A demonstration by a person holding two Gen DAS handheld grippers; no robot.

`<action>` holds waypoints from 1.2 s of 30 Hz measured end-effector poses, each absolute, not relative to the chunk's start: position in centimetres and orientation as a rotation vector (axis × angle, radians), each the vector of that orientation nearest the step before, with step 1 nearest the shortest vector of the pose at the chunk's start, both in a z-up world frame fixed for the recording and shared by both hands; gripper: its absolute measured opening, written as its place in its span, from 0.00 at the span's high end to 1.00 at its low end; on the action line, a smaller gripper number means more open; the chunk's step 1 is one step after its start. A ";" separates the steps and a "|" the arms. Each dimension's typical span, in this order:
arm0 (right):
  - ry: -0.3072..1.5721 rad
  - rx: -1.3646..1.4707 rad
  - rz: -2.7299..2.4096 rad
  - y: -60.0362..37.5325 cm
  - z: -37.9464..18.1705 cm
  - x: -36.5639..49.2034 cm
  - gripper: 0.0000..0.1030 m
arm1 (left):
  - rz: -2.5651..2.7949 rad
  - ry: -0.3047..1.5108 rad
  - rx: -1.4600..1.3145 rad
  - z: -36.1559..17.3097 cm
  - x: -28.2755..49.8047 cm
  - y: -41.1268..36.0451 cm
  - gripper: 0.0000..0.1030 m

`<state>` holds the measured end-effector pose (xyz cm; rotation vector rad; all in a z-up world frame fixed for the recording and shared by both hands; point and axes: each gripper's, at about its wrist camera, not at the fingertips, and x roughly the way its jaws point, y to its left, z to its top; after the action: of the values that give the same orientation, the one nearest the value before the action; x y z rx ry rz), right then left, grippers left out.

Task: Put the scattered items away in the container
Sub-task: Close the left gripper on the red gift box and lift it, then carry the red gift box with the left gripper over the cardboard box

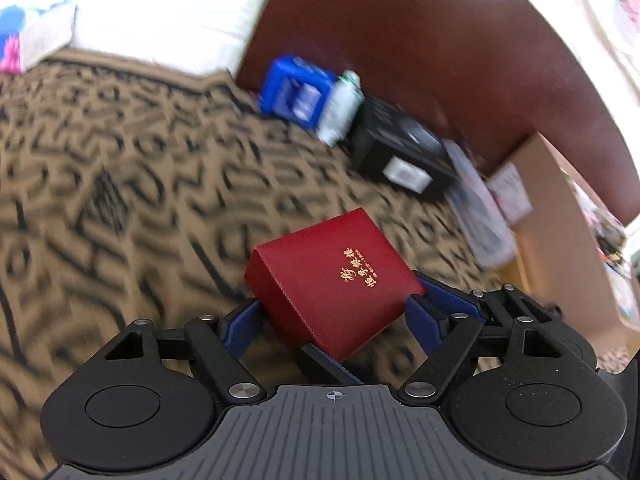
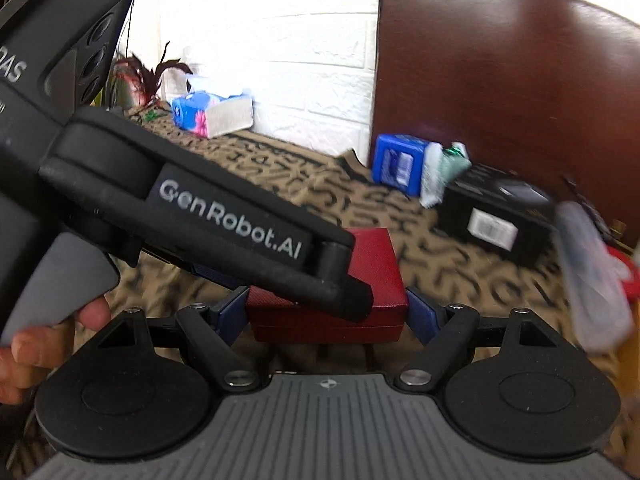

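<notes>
A red gift box (image 1: 332,276) with gold lettering hangs above the patterned cloth, tilted. My left gripper (image 1: 332,316) is shut on it, its blue pads (image 1: 240,328) pressing two opposite sides. My right gripper (image 2: 328,312) is shut on the same red box (image 2: 376,256) from its other two sides. The right gripper's blue fingers (image 1: 448,292) show beside the box in the left wrist view. In the right wrist view the left tool's black housing (image 2: 224,216) crosses over the box, with a hand (image 2: 40,344) on its trigger. A cardboard container (image 1: 560,240) stands at the right.
Along a dark brown board (image 1: 420,40) lie a blue box (image 1: 296,92), a white-green packet (image 1: 340,108), a black box (image 1: 400,156) and a clear plastic pack (image 1: 480,208). A tissue pack (image 2: 212,112) sits by the white brick wall. Patterned cloth (image 1: 120,180) covers the surface.
</notes>
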<state>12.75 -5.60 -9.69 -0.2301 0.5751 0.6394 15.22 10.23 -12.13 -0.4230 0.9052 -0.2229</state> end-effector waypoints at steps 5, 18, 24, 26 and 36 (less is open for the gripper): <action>0.575 -0.255 0.604 -8.2 -9.6 8.4 0.18 | -0.289 0.928 -0.417 -12.2 11.2 7.5 0.24; 0.559 -0.219 0.511 -13.2 -8.4 1.9 0.18 | -0.353 0.956 -0.373 -10.9 5.9 2.0 0.25; 0.480 -0.197 0.480 -15.7 -6.5 0.0 0.18 | -0.375 0.901 -0.321 -8.1 4.3 -0.7 0.25; 0.449 -0.188 0.467 -16.5 -5.8 -0.5 0.18 | -0.383 0.877 -0.296 -7.0 3.9 -1.7 0.25; 0.301 -0.158 0.365 -21.0 -2.0 -1.2 0.18 | -0.462 0.763 -0.193 -1.5 4.1 -7.1 0.25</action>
<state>-1.17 -21.01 -2.02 -0.1582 0.3012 0.3648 4.07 -7.10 -1.53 -0.1931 0.7630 -0.4620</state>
